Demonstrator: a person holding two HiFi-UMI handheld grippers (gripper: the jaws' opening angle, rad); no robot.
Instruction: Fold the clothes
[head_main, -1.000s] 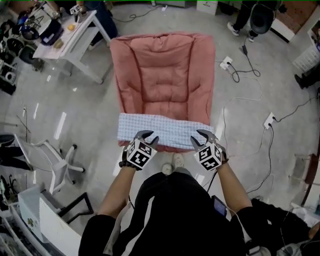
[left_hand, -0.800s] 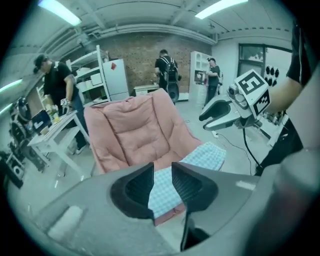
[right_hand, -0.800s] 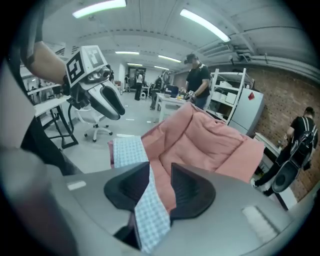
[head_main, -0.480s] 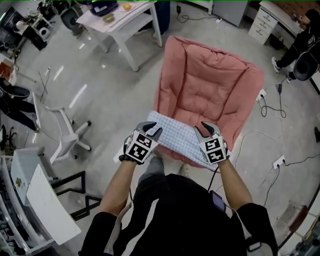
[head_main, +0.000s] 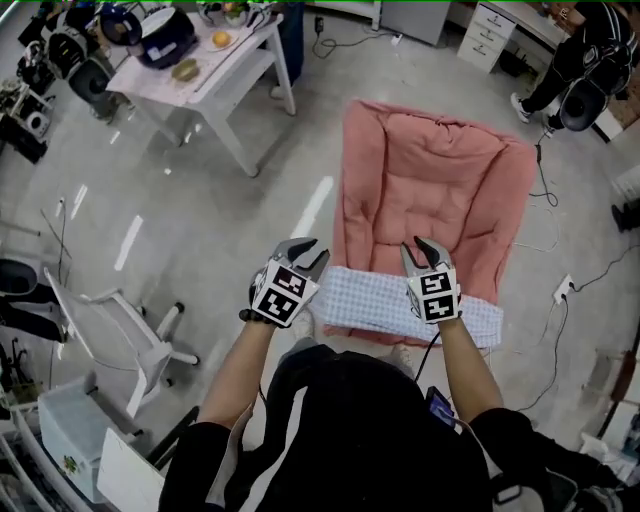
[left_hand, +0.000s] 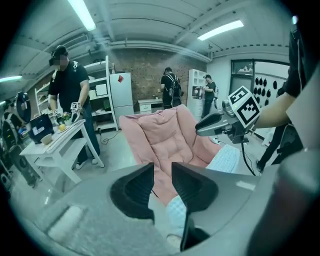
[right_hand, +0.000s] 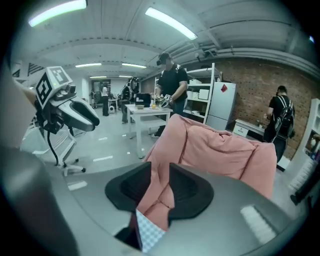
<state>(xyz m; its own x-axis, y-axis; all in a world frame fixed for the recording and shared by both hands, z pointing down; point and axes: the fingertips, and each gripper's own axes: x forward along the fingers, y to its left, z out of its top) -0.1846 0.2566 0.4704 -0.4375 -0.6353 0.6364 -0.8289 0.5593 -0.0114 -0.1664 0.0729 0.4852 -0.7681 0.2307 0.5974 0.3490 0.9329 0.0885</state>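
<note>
1. One pink padded garment (head_main: 430, 190), quilted, stretching away from the person over the grey floor (head_main: 200, 220); cannot tell whether lying on it or lifted.
2. Near edge turned over into one band of pale blue checked lining (head_main: 385, 300), running across between the two grippers and past the right one.
3. Two grippers, side by side and well apart, each with one marker cube.
4. Left gripper (head_main: 303, 250): at the band's left corner, jaws narrow, clamped on the checked cloth that shows in the slit between them.
5. Right gripper (head_main: 420, 250): in from the band's right end, jaws just been closing, pinched on folds of pink fabric with checked lining bunched below.
6. One cluttered white table (head_main: 240, 75) beyond the garment's far left corner; one white office chair (head_main: 140, 335) at the left.
7. Three people standing in the left gripper view: one (left_hand: 67, 82) at the table, two (left_hand: 171, 89) near the brick wall.
</note>
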